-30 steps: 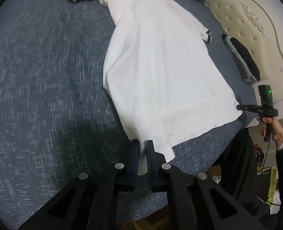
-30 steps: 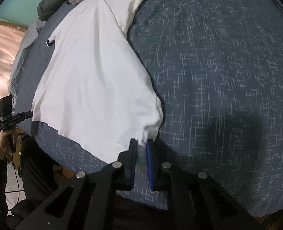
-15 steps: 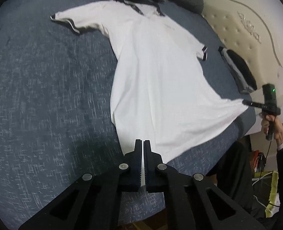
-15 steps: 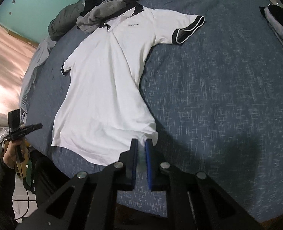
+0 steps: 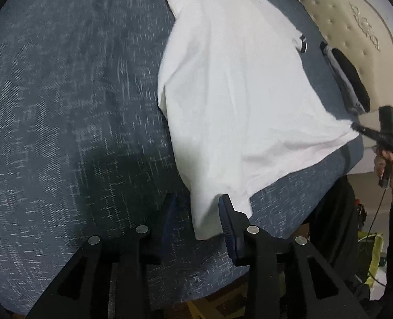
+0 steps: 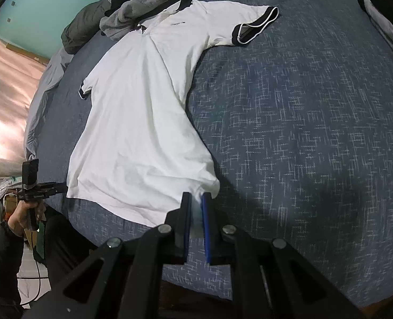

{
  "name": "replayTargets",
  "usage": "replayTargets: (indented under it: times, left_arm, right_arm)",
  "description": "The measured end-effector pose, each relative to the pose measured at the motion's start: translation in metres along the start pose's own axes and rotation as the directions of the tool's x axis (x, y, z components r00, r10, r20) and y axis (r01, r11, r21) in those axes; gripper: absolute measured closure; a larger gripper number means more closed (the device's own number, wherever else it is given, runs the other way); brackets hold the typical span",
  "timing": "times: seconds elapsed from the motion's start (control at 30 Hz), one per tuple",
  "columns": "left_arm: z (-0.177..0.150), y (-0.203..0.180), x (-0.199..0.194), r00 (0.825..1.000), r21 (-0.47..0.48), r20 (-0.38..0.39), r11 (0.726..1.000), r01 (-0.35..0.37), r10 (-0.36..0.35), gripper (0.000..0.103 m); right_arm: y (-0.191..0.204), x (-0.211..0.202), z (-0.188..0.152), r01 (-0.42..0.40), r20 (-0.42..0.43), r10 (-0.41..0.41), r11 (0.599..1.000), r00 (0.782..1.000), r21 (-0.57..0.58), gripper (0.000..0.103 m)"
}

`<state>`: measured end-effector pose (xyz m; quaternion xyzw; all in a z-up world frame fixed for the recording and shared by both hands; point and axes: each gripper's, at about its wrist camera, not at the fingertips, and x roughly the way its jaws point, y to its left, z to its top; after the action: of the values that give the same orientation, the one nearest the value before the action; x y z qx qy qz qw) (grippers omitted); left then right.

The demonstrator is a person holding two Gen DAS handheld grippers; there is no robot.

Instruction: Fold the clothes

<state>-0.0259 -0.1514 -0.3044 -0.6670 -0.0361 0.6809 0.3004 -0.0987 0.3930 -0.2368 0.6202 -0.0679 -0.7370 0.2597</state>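
Note:
A white polo shirt [image 5: 236, 79] with black collar and cuffs lies spread flat on the blue bed cover [image 5: 63, 106]. My left gripper [image 5: 197, 207] is at the near left corner of the hem. Its jaws are opening, and the corner lies loosely between them without being pressed. My right gripper [image 6: 196, 202] is shut on the other hem corner of the shirt [image 6: 143, 119] and lifts it slightly. Each gripper also shows in the other's view, the right gripper [image 5: 355, 127] pulling its corner taut and the left gripper [image 6: 60, 186] at the hem's edge.
A heap of grey and dark clothes [image 6: 132, 13] covers the shirt's collar end. A folded dark and grey garment [image 5: 347, 79] lies by the cream padded headboard [image 5: 355, 26]. The bed's near edge runs just below both grippers, with the person's dark trousers [image 5: 334, 226] beside it.
The left jaws have parted and let go of the hem corner, and the left gripper has dropped closer to the bed. The right gripper keeps its grip and has risen slightly.

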Motion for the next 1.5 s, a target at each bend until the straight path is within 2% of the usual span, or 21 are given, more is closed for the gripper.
replayTargets:
  times: [0.07,0.13,0.23,0.4,0.73,1.23,1.5]
  left_arm:
    - [-0.001,-0.001,0.005,1.0,0.014,-0.014,1.0,-0.01,0.01,0.07]
    - [-0.002,-0.004,0.007,1.0,0.03,-0.015,0.999,-0.016,0.017,0.093]
    - [0.002,-0.006,-0.005,1.0,0.041,0.011,0.999,-0.005,0.004,0.101]
    - [0.012,-0.014,-0.041,0.996,0.063,0.082,0.998,0.015,-0.02,0.101]
    - [0.031,-0.024,-0.109,0.984,0.102,0.179,0.994,-0.025,0.007,0.101]
    - [0.003,-0.046,-0.139,0.975,0.153,0.224,0.987,-0.049,0.014,0.101]
    - [-0.012,-0.04,-0.128,0.98,0.148,0.197,0.987,-0.067,0.037,0.101]
  right_arm:
    - [0.0,0.0,0.0,-0.003,0.002,0.003,1.0,1.0,0.0,0.095]
    - [0.0,0.0,0.001,-0.005,0.004,0.005,1.0,1.0,-0.001,0.095]
    - [0.002,-0.002,0.002,-0.005,0.008,0.005,1.0,1.0,-0.004,0.095]
    - [0.003,-0.014,0.008,-0.008,0.036,0.008,1.0,0.999,-0.003,0.095]
    - [0.018,-0.044,0.017,0.0,0.081,0.003,0.999,0.997,-0.037,0.095]
    - [0.049,-0.075,-0.018,0.019,0.058,-0.011,0.989,0.998,-0.144,0.095]
    - [0.052,-0.056,-0.044,0.028,0.004,-0.028,0.987,1.0,-0.155,0.095]
